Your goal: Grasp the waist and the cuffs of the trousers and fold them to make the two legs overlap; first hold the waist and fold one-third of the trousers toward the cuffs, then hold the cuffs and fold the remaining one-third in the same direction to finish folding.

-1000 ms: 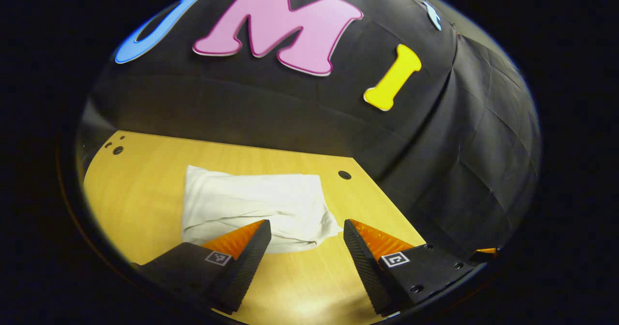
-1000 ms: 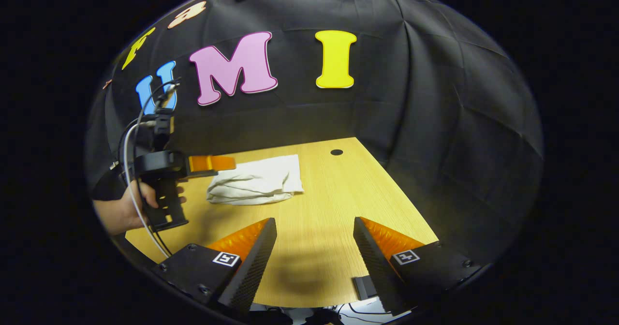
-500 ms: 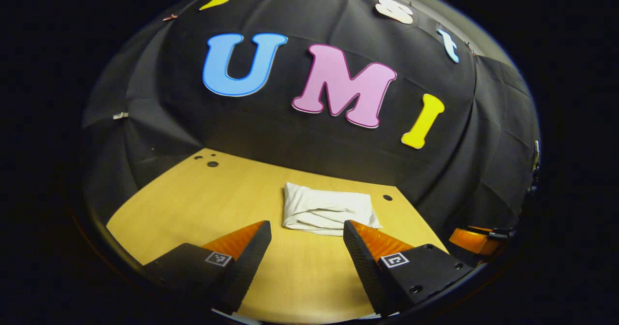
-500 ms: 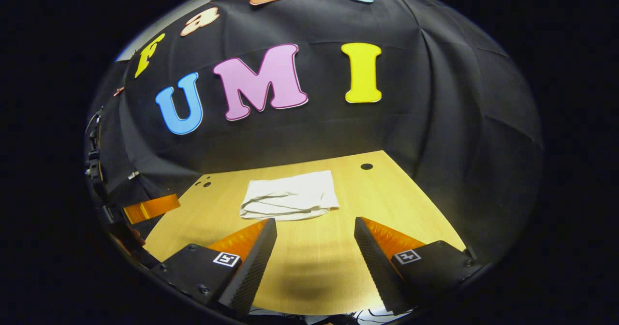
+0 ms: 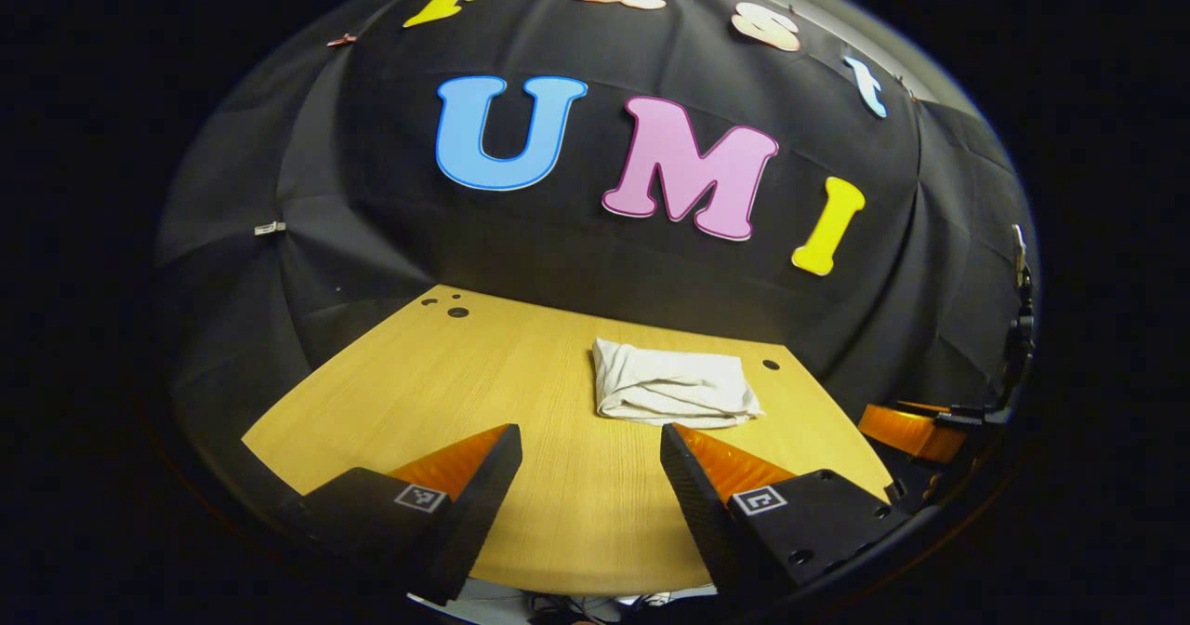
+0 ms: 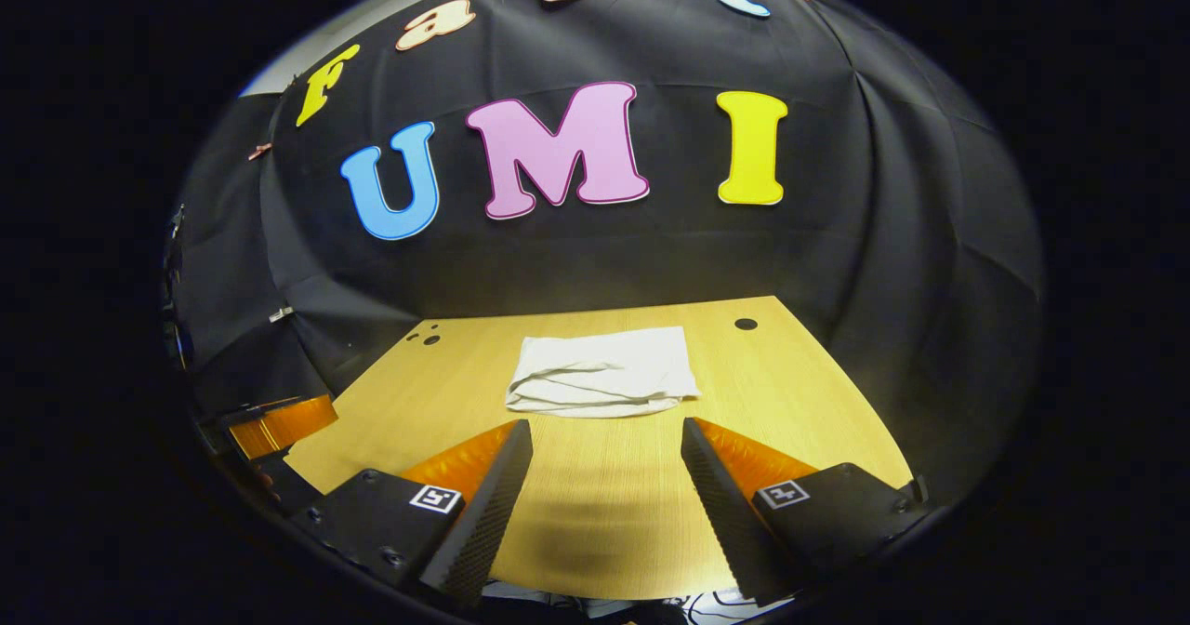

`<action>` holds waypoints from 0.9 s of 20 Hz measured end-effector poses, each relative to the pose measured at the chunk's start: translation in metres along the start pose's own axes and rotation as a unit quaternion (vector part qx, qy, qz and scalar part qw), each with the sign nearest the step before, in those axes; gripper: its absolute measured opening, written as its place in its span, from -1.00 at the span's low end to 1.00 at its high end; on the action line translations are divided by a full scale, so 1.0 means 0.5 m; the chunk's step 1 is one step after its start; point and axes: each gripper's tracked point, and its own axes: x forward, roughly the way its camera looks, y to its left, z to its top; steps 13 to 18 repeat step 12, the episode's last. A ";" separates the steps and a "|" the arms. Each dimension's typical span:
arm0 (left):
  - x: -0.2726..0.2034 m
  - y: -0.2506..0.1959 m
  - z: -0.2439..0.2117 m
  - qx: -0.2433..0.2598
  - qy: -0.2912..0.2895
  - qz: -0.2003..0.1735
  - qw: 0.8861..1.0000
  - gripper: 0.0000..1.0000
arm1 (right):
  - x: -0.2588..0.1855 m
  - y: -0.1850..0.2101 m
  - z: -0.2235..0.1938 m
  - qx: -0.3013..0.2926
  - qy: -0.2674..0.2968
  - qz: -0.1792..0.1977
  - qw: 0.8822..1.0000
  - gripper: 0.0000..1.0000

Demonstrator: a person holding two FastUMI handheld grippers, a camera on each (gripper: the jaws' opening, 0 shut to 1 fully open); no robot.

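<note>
In the left gripper view we see the white fabric trousers [image 5: 674, 391], folded into a compact layered rectangle, lying right of centre in the frame on the light wooden counter [image 5: 446, 392], near its far edge by the black cloth wall. A small round hole in the counter [image 5: 771, 365] sits just to the right of the bundle, and a few more holes [image 5: 456, 312] lie toward the upper left of the counter. Our left hand-held gripper [image 5: 590, 462] hangs at the bottom of the frame with its two fingers spread wide and nothing between them, well apart from the trousers. At the far right edge of this view part of the other hand-held gripper shows. In the right gripper view the folded trousers [image 6: 602, 384] lie at mid-frame, creased along their near edge, and our right hand-held gripper [image 6: 606, 462] sits below them, fingers likewise parted and empty, over the bare counter [image 6: 799, 392].
</note>
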 end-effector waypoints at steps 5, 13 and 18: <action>0.023 0.021 -0.024 0.006 0.037 -0.014 0.999 0.92 | -0.005 0.023 -0.026 0.003 0.006 -0.014 1.000 0.98; 0.048 0.064 -0.021 -0.022 0.046 -0.017 0.999 0.92 | 0.004 0.020 -0.037 0.012 0.008 -0.046 0.999 0.98; 0.048 0.064 -0.021 -0.022 0.046 -0.017 0.999 0.92 | 0.004 0.020 -0.037 0.012 0.008 -0.046 0.999 0.98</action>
